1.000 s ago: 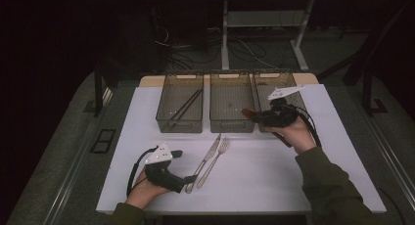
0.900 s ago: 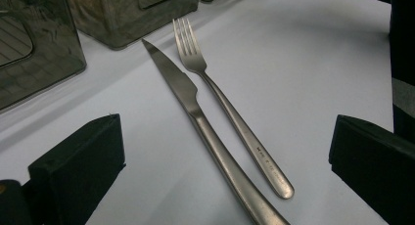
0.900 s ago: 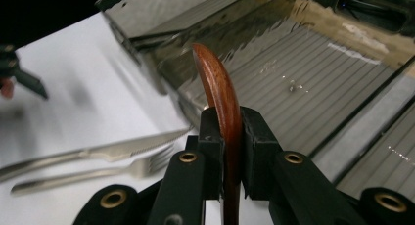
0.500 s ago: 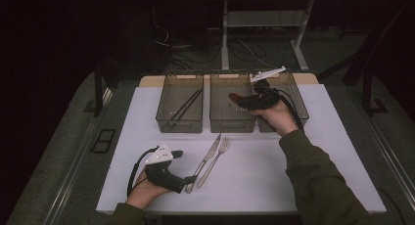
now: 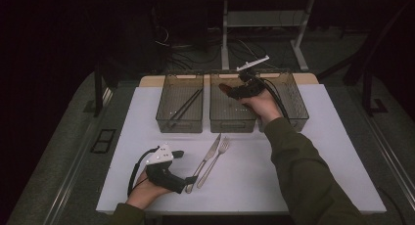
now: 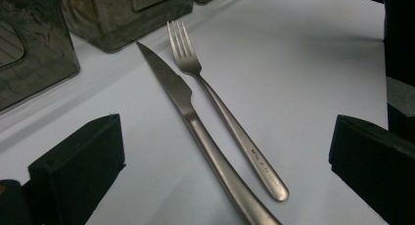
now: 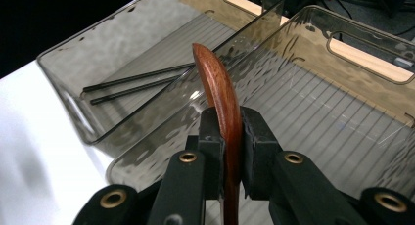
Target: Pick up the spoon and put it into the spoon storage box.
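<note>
White table (image 5: pixel 337 151); right claw (image 7: pixel 229 132) pinches wooden spoon (image 7: pixel 218 83).

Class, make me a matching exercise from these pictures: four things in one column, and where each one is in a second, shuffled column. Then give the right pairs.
Things:
1. chopsticks
2. wooden spoon
3. fork
4. left gripper

Places:
A. on the white table, beside the knife
B. clamped in the right gripper
C. in the left bin
D. open, by the cutlery handles

Pairs: 1-C, 2-B, 3-A, 4-D
</note>
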The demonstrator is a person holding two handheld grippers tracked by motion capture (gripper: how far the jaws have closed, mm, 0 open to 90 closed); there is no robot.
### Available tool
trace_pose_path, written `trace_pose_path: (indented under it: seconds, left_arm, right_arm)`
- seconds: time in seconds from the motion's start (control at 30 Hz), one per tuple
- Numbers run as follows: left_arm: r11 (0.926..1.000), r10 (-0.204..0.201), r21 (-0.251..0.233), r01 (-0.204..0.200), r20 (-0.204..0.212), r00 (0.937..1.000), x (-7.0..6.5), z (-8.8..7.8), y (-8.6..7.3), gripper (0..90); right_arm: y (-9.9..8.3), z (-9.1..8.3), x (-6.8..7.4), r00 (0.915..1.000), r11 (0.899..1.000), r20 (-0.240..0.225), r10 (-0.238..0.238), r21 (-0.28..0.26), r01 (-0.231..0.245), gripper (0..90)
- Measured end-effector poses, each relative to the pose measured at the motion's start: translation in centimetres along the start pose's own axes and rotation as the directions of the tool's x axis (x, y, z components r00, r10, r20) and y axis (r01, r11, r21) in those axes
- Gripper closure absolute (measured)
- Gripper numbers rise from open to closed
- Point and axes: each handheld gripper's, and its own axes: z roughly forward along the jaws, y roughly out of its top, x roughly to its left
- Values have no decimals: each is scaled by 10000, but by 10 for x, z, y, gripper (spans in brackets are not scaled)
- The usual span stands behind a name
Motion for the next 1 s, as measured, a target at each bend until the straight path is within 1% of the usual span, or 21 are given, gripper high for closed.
trace_pose_path:
  seconds: [0.27,0.37,0.43,0.5,0.63,0.67,0.73,0.77,0.83,1.0]
  left_arm:
    - [10000,-39,-67,40,31,10000,-1,0,0,0]
    - [10000,29,-24,-29,36,10000,0,0,0,0]
    - [10000,-12,-25,12,59,10000,-1,0,0,0]
    - [10000,-26,-39,26,58,10000,-1,0,0,0]
    - [10000,6,-7,-6,55,10000,-1,0,0,0]
    - [10000,11,-10,-11,60,10000,0,0,0,0]
    - [10000,23,-5,-23,69,10000,-1,0,0,0]
    - [10000,17,5,-17,75,10000,-1,1,0,0]
    - [10000,-29,8,29,71,10000,-1,1,0,0]
    - [10000,-15,6,15,66,10000,-1,1,0,0]
  right_arm:
    - [12,16,-5,9999,9998,-13,158,-102,-158,795]
    - [14,23,-5,9997,9996,-4,253,-108,-253,795]
    - [14,28,-5,9997,9996,-25,248,-105,-248,795]
    - [13,33,-6,9992,9993,-71,383,-27,-383,795]
    - [9,42,-7,9994,9992,-57,347,222,-346,793]
    - [8,43,-7,9994,9991,-74,351,251,-349,778]
    - [7,45,-7,9993,9990,-113,347,281,-344,677]
    - [7,45,-7,9993,9990,-128,339,289,-336,648]
    - [7,43,-6,9995,9992,-5,329,208,-329,593]
    - [6,33,-6,9993,9993,5,361,-75,-361,527]
